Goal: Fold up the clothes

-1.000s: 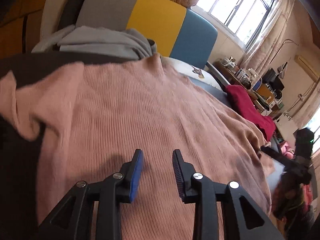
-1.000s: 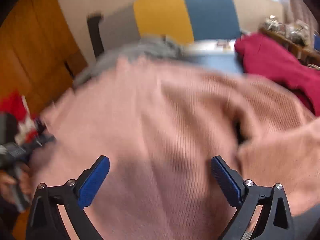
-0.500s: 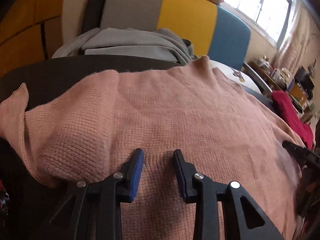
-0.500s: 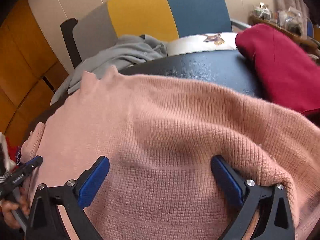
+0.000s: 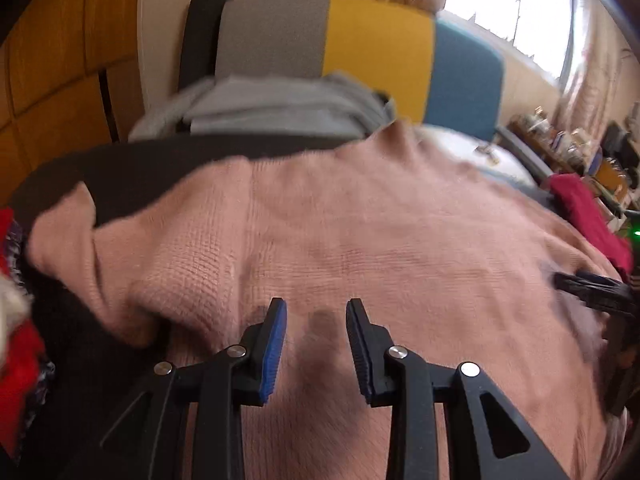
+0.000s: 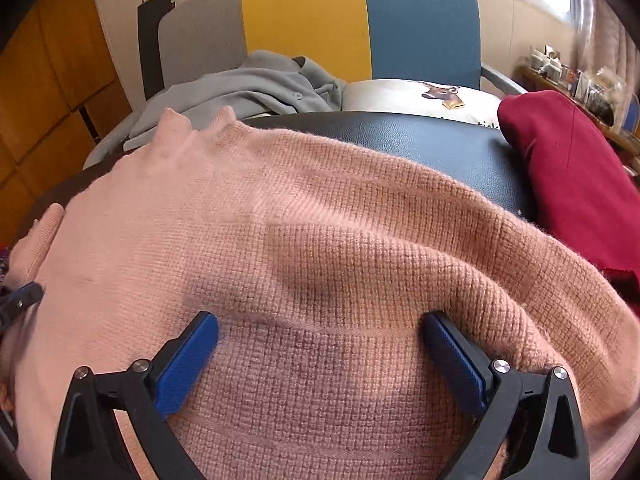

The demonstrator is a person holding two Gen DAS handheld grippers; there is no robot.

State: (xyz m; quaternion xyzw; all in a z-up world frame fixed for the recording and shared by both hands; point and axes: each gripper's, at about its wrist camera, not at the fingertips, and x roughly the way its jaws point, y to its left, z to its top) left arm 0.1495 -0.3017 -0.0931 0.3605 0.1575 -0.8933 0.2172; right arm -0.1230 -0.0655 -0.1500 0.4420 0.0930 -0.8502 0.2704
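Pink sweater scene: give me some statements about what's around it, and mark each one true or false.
1. The pink sweater lies spread on a dark surface. True.
2. A red garment lies to its right. True.
3. The grey garment lies on top of the sweater. False: it lies beyond the sweater, by the chair back.
4. The chair back is plain green. False: grey, yellow and blue.
5. The right hand-held gripper is shut. False: its jaws stand wide open.
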